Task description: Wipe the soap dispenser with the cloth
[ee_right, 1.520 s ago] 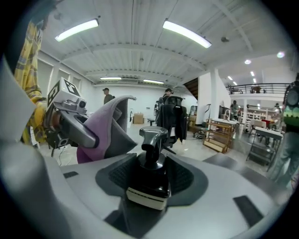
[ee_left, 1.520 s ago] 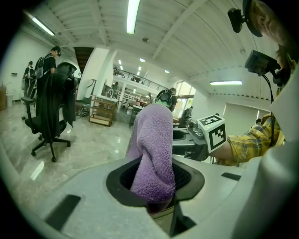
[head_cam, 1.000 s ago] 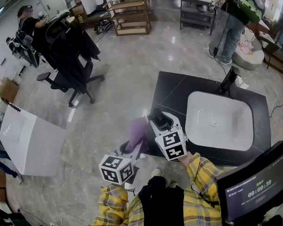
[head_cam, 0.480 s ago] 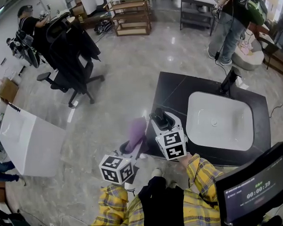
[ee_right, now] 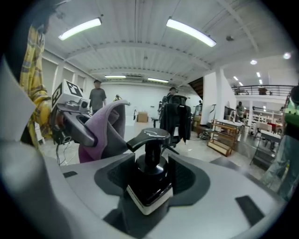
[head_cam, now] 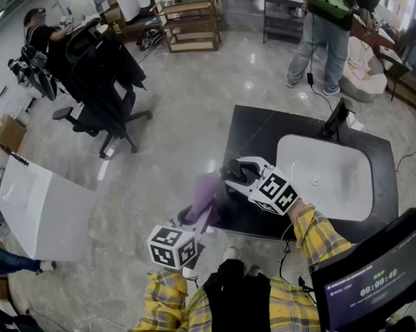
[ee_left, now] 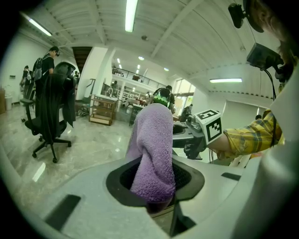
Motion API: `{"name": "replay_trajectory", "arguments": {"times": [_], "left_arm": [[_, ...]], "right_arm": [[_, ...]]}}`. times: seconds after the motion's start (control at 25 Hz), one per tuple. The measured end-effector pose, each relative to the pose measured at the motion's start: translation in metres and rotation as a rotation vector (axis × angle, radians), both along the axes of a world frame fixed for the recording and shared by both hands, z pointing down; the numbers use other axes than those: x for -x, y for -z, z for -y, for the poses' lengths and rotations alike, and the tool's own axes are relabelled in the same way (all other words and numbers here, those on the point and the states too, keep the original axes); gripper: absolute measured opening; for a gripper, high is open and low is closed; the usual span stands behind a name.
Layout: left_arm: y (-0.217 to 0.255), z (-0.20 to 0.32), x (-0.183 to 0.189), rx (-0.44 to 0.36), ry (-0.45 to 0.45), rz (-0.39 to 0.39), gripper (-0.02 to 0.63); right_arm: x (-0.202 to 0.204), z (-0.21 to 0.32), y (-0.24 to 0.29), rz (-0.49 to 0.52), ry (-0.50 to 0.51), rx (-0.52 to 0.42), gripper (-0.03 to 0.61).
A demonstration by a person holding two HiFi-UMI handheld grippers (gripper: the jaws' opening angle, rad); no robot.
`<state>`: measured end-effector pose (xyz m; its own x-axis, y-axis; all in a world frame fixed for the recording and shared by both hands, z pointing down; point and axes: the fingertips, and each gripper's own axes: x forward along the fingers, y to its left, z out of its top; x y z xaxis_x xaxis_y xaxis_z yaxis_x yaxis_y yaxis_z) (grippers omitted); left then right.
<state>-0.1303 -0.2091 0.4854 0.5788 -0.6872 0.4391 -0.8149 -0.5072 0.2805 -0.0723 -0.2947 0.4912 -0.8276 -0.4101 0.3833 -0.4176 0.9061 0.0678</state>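
Polished grey marble floor (head_cam: 179, 115). Black office chair (head_cam: 99, 84) at upper left, wooden shelf unit (head_cam: 189, 23) beyond. White basin (head_cam: 324, 175) set in black counter (head_cam: 251, 136). Ceiling strip lights (ee_right: 191, 31) lit.
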Motion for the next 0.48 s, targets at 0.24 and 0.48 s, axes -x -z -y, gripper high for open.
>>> {"name": "replay_trajectory", "arguments": {"times": [0.24,0.48], "left_arm": [[0.0002,0.0027,0.0022,-0.003,0.006,-0.004,0.087],[-0.0013,0.007,0.0013,-0.003,0.009,0.003,0.087]], "right_arm": [[0.0,-0.0001,-0.0004,0.003,0.01,0.032,0.199],[-0.0025,0.0072,-0.0011,0.037,-0.207,0.01,0.19]]}}
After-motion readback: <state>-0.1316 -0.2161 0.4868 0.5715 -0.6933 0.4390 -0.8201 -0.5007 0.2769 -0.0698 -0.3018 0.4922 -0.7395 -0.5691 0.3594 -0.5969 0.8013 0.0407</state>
